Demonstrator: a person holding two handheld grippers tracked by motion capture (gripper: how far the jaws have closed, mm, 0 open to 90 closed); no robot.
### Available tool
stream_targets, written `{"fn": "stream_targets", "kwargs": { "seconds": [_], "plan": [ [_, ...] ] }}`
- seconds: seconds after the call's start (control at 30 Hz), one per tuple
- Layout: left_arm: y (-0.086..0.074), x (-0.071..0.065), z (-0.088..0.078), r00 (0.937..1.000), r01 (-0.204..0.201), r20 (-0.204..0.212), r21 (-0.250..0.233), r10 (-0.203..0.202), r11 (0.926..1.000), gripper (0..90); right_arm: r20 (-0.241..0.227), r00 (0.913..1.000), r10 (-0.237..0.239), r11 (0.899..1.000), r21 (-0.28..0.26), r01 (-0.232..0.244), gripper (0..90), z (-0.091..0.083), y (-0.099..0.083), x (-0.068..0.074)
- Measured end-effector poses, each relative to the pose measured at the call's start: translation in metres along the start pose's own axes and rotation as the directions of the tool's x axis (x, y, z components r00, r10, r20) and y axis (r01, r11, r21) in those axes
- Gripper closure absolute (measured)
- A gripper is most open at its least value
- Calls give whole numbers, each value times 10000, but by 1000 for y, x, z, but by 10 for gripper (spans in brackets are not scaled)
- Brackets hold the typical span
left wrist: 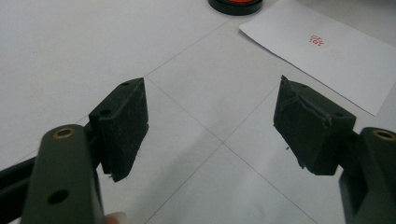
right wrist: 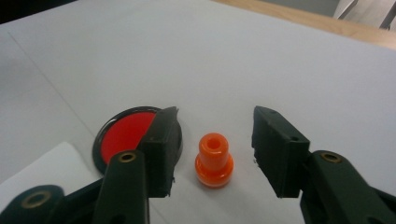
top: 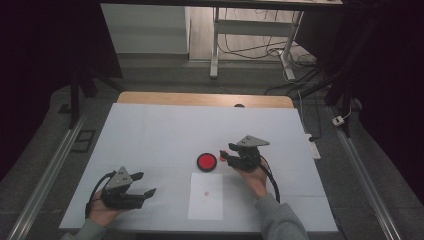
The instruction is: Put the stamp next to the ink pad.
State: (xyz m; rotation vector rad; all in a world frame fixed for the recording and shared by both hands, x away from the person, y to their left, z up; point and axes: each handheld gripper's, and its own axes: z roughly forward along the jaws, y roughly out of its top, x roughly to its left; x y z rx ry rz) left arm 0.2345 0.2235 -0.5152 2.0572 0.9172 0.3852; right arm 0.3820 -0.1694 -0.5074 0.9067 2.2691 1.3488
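1. We see the small orange plastic stamp (right wrist: 214, 159) standing upright on the white tabletop (top: 160, 135), between the right claw (right wrist: 212, 140) pads, touching neither.
2. It sits at three o'clock of the round red ink pad (right wrist: 123, 135); our right hand is nearer.
3. The right claw is released; the left claw (left wrist: 210, 126) gapes wide, holding nothing.
4. The white paper sheet (top: 206, 197) lies at six o'clock.
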Motion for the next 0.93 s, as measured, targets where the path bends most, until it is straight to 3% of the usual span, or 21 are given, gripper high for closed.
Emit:
{"fn": "stream_targets", "kwargs": {
  "seconds": [0.2, 0.57, 0.73, 0.93],
  "plan": [
    [0, 1, 1, 10000, 32, 17, 41, -32, 10000, 265, -158, 9995, -266, 9996, -54, 265, 479, -41, -6, 3],
    [1, 1, 3, 9999, 102, 20, 101, -102, 9999, 266, -154, 9978, -640, 9978, -159, 637, 481, -110, -38, 1],
    [2, 1, 3, 9999, 126, -6, 107, -126, 9999, 266, -186, 9982, -576, 9980, -254, 571, 486, -129, -50, -4],
    [2, 2, 2, 9999, 139, -44, 57, -139, 9999, 266, -208, 9990, -385, 9988, -313, 379, 487, -133, -55, -10]
  ]
}}
